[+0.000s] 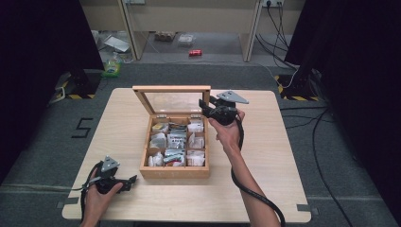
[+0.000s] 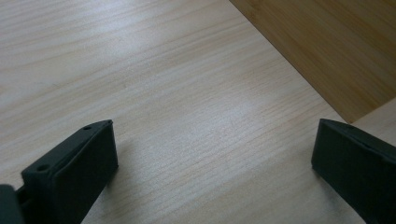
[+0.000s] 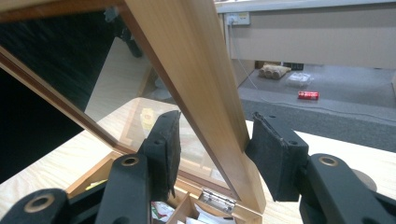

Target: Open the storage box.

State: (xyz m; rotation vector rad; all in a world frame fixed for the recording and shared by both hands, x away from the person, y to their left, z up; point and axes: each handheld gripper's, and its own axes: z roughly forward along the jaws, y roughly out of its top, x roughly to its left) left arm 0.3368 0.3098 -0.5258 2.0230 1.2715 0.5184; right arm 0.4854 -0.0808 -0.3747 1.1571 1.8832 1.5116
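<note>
Table: a pale wooden table (image 1: 265, 189) fills the middle of the high view, on grey floor with black curtains at both edges.
Box: a wooden box (image 1: 174, 171) sits at the table's centre, its compartments packed with small packets (image 1: 177, 140) in white and mixed colours.
Lid: the glass-paned lid (image 1: 171, 88) stands raised at the box's far side, hinged along the back edge; in the right gripper view its wooden frame (image 3: 196, 88) runs diagonally through the frame's centre, with a metal hinge (image 3: 218, 199) at the bottom.
Right gripper: the right gripper (image 1: 205, 107) is held at the lid's right edge, upper centre of the high view; in its own view the right gripper (image 3: 212, 148) has its jaws apart on either side of the lid frame, and whether the pads touch the wood cannot be told.
Left gripper: the left gripper (image 1: 131, 180) rests low at the lower left of the high view, jaws pointing toward the box's near left corner; in its own view the left gripper (image 2: 212, 156) stands wide open over bare tabletop, holding nothing, with the box's side (image 2: 327, 46) at upper right.
Hands: the left hand (image 1: 100, 195) grips its tool at the bottom left; the right hand (image 1: 229, 132) reaches up from the bottom right, cable (image 1: 255, 194) trailing along the forearm.
Background: a red can (image 1: 195, 52) lies on the floor beyond the table, upper centre.
</note>
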